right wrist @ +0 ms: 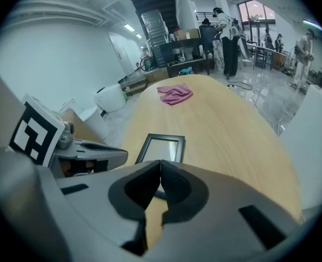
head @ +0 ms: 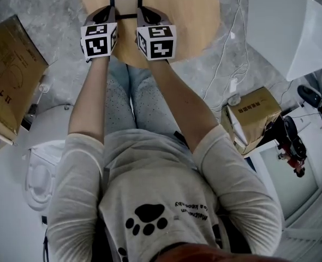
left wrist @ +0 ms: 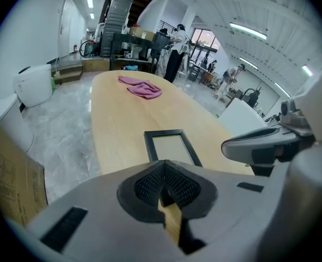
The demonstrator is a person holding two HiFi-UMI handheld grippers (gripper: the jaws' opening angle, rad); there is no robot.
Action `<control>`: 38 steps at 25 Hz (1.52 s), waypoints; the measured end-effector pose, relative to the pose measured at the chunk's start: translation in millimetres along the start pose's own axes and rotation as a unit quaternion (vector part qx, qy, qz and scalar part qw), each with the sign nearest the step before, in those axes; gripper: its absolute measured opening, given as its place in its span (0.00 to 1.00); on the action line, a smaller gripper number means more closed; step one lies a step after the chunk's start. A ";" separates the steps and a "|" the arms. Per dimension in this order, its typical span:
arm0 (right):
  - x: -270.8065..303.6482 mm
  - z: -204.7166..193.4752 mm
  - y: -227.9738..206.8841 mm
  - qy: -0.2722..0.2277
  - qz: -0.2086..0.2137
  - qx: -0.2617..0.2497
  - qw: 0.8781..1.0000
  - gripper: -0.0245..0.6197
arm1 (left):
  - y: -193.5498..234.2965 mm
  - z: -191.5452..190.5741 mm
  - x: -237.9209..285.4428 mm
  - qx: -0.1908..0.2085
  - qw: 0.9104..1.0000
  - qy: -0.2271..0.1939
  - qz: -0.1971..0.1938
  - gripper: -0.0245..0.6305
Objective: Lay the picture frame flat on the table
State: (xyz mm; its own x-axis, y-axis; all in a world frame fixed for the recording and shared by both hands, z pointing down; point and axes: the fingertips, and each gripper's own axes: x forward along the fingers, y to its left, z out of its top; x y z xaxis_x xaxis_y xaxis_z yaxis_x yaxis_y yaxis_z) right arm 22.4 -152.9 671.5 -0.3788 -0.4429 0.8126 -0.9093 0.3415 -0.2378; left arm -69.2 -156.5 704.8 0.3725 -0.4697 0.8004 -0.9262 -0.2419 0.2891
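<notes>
The picture frame (left wrist: 171, 147) lies flat on the surface (left wrist: 123, 124), its long axis pointing away from the person. The left tool (left wrist: 164, 165) and right tool (right wrist: 160, 165) are both closed and empty, by its near end.

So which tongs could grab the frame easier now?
Probably right, only just. The picture frame lies flat, centred straight beyond the right tongs; from the left tongs it sits slightly off to one side. Both are shut, so either must open first.
</notes>
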 end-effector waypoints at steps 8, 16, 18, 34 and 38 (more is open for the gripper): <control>-50.2 -2.4 8.3 0.025 -0.009 -0.015 1.000 0.05 | -26.9 13.4 -60.1 0.008 1.000 -0.013 -0.011 0.05; -109.8 7.6 15.8 0.013 -0.014 -0.046 0.999 0.05 | -63.4 27.7 -119.8 0.006 0.999 -0.039 -0.016 0.05; -122.8 19.1 17.7 -0.003 -0.011 -0.047 0.999 0.05 | -72.9 36.3 -132.8 0.015 0.998 -0.050 -0.018 0.05; -231.1 63.5 47.2 -0.138 0.007 -0.029 0.990 0.05 | -115.4 89.1 -236.5 0.053 0.987 -0.151 -0.026 0.05; -258.2 78.7 54.1 -0.176 0.013 -0.032 0.984 0.05 | -126.2 101.0 -261.8 0.059 0.982 -0.181 -0.021 0.05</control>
State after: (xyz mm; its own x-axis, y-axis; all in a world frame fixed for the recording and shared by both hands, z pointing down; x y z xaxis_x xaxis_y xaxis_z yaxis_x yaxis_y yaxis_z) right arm 57.5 -85.3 406.9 -0.4484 -0.6897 0.5686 -0.8900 0.4034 -0.2126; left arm -44.0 -88.7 405.7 0.4258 -0.7226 0.5446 -0.9046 -0.3541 0.2373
